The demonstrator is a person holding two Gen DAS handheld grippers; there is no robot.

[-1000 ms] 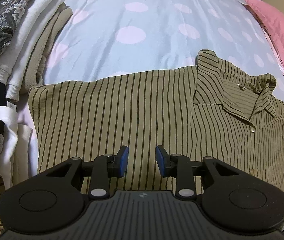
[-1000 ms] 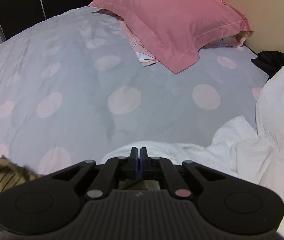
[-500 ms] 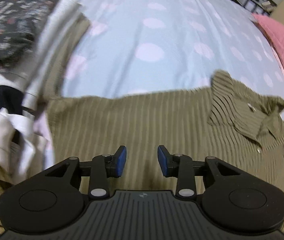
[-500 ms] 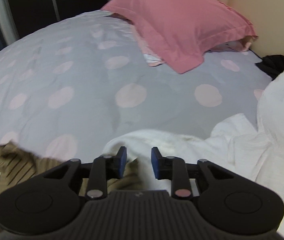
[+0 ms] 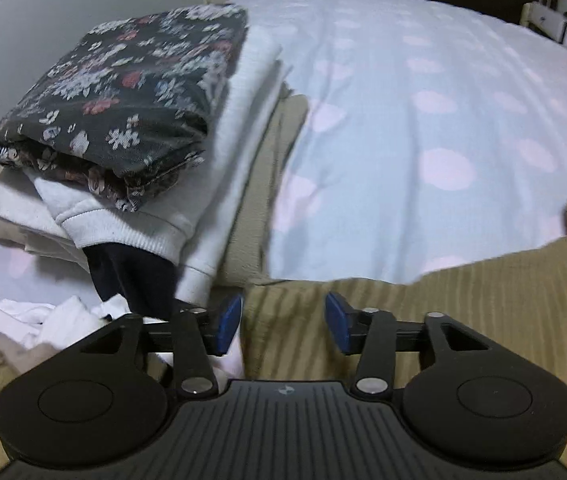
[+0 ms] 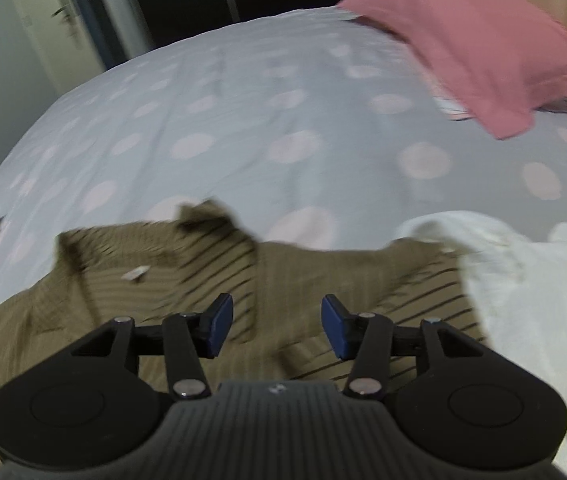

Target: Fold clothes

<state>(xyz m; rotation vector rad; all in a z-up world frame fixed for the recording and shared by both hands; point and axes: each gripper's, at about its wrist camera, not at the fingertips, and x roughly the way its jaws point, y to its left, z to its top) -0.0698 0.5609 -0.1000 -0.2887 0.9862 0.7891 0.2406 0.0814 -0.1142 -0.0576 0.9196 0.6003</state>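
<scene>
Claw check first: our left claw [image 5: 281,326] and right claw [image 6: 276,328] are both opening up with nothing pinched, just hanging over the olive striped shirt [image 6: 203,292] that's lying spread on the polka-dot bed [image 5: 423,120]. So we'd say this one's barely started, collar end still rumpled and no clean fold we can make out. Done so far: a stack of folded clothes [image 5: 131,120] by the left claw, while a white garment [image 6: 523,300] still waits unfolded beside the shirt.

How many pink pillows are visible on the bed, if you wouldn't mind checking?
1: the pink pillow lies at the bed's far right, by the wall; others may sit outside the views.
</scene>
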